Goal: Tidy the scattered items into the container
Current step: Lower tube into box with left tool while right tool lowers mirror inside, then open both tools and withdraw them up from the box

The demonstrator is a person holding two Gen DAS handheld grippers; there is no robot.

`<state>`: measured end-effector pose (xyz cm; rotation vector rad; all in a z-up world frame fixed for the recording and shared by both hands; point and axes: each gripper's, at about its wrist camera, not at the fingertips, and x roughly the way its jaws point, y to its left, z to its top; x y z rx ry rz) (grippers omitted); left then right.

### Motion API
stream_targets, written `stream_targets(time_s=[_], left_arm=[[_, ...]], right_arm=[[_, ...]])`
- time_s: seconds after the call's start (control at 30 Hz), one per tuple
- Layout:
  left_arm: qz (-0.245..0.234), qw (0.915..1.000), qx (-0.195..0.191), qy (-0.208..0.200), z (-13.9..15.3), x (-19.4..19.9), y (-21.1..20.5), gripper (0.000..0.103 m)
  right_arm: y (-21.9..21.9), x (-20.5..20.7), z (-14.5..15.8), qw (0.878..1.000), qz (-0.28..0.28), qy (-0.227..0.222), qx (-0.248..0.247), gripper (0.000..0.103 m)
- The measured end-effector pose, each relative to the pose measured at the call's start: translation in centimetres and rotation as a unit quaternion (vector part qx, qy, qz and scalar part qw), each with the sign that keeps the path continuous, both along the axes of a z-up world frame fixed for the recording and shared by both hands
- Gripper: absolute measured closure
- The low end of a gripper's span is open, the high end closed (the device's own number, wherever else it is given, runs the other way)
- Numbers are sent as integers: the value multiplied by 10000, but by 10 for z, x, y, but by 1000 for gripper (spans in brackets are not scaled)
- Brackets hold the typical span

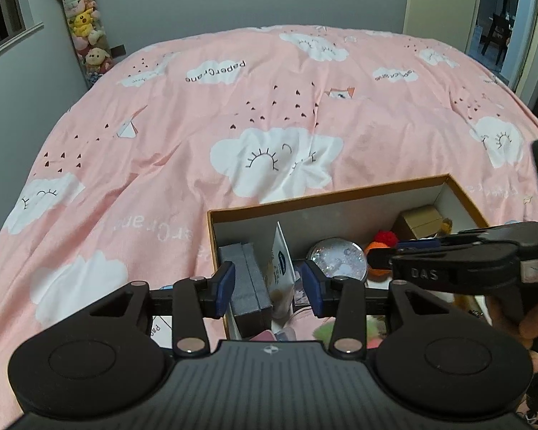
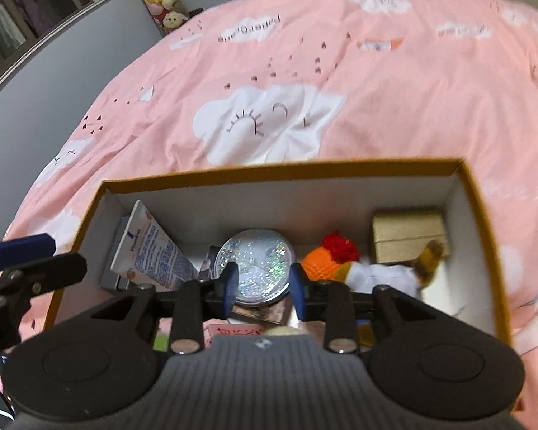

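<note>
Several items already lie in the box [image 2: 470, 193] at lower frame: globe [image 2: 256, 268], tube [image 2: 154, 247], gold carton [image 2: 407, 234], plush [image 2: 335, 256]. Both grippers, left [image 1: 269, 286] and right [image 2: 263, 288], hover over it, jaws apart and empty. No strays show on the bedspread [image 1: 233, 107], so tidying looks nearly finished.

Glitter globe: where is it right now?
The glitter globe sits inside the cardboard box, mid-box in the right wrist view, between the cream tube on its left and the orange knitted toy on its right.
</note>
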<state>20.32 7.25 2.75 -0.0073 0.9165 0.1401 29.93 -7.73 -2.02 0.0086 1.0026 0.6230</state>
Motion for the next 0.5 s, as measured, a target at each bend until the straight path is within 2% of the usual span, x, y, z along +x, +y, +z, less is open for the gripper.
stream_targets(time_s=[0.07,0.3,0.4,0.5], left_arm=[[7,10000,2,-86,4,-2,-1,54],[-21,9990,5,-441,22,-13,-9,51],[-19,9977,14,-681,31,-20,-11,48],[40,9952,-51,-978,41,-30,-13,43]], right_arm=[[-5,-7,11,9998,20,-204,-11,60],[-18,-34,53,9957,48,-923,80,50],[-26,-48,74,9911,3,-1320,181,42],[-35,-65,91,9842,-55,-1741,308,29]])
